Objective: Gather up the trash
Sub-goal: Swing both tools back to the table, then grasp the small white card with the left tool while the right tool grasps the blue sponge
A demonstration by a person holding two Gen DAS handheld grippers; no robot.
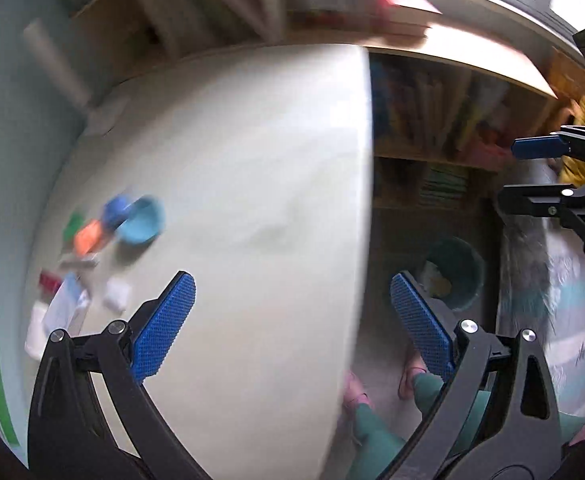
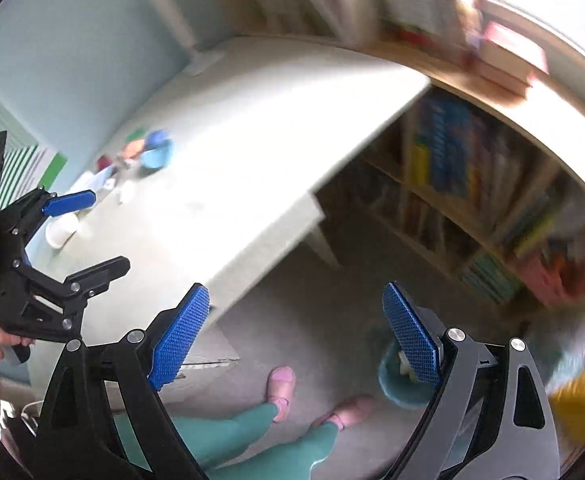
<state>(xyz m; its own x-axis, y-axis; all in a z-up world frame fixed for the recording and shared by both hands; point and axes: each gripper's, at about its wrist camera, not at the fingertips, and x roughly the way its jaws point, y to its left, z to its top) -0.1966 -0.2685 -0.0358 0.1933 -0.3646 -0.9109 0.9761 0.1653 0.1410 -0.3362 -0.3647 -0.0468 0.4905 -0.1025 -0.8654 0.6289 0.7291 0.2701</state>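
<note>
My left gripper (image 1: 292, 312) is open and empty above the white table (image 1: 252, 140). My right gripper (image 2: 296, 328) is open and empty over the floor beside the table (image 2: 252, 120). A teal trash bin (image 1: 458, 276) with crumpled paper in it stands on the floor right of the table; it also shows in the right wrist view (image 2: 396, 384), partly behind my right finger. A small white scrap (image 1: 115, 295) lies on the table near a clutter of small things. The right gripper (image 1: 532, 172) shows open at the right edge of the left wrist view. Both views are blurred.
A light blue bowl (image 1: 142, 222) and blue, orange, green and red items (image 1: 92, 236) sit at the table's left side by the wall. A white cup (image 2: 61, 229) stands near them. A wooden bookshelf (image 1: 432, 120) lines the back. The person's legs and pink shoes (image 2: 281, 384) are on the floor.
</note>
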